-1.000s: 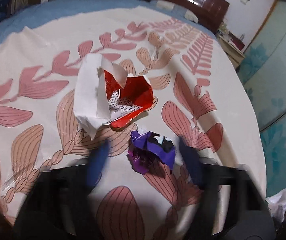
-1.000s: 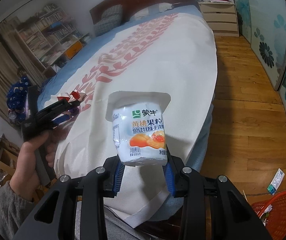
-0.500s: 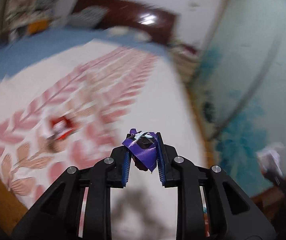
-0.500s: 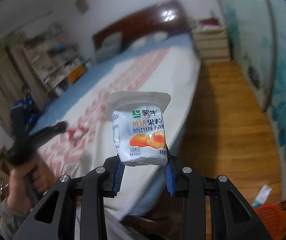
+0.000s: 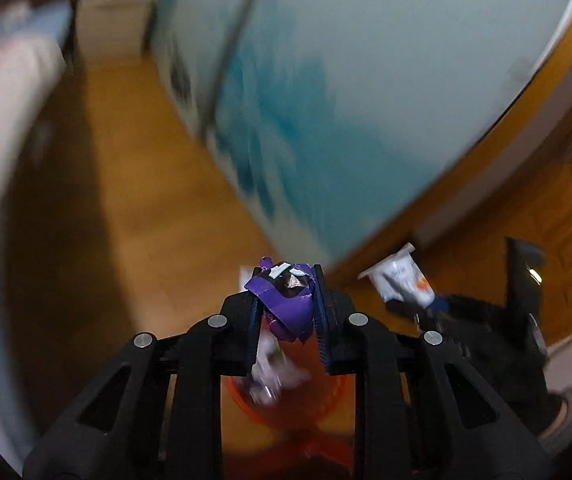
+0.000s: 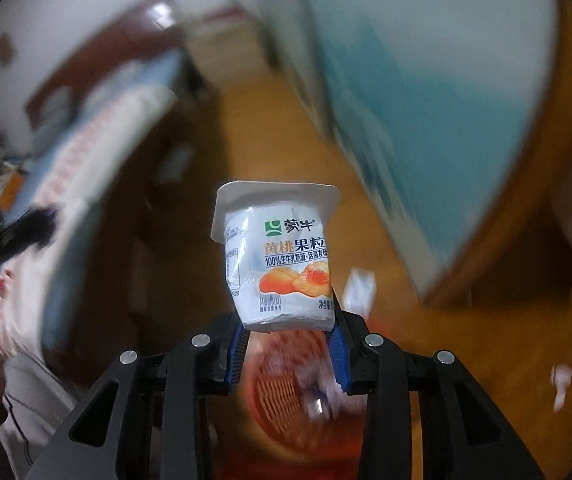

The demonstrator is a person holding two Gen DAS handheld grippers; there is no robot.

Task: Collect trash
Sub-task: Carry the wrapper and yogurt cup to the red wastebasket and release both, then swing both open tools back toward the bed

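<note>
My left gripper is shut on a crumpled purple wrapper and holds it in the air over an orange-red basket on the floor. My right gripper is shut on a white yogurt cup with a peach picture, held above the same basket, which has some trash in it. The cup and the right gripper also show at the right of the left wrist view. Both views are blurred.
The wooden floor lies between the bed on the left and teal sliding doors on the right. White scraps lie on the floor by the basket. The left gripper is a blur at the left.
My left gripper closed on the purple wrapper and lifted it off the bed. Both grippers swung away from the bed to above the orange-red basket on the floor.
</note>
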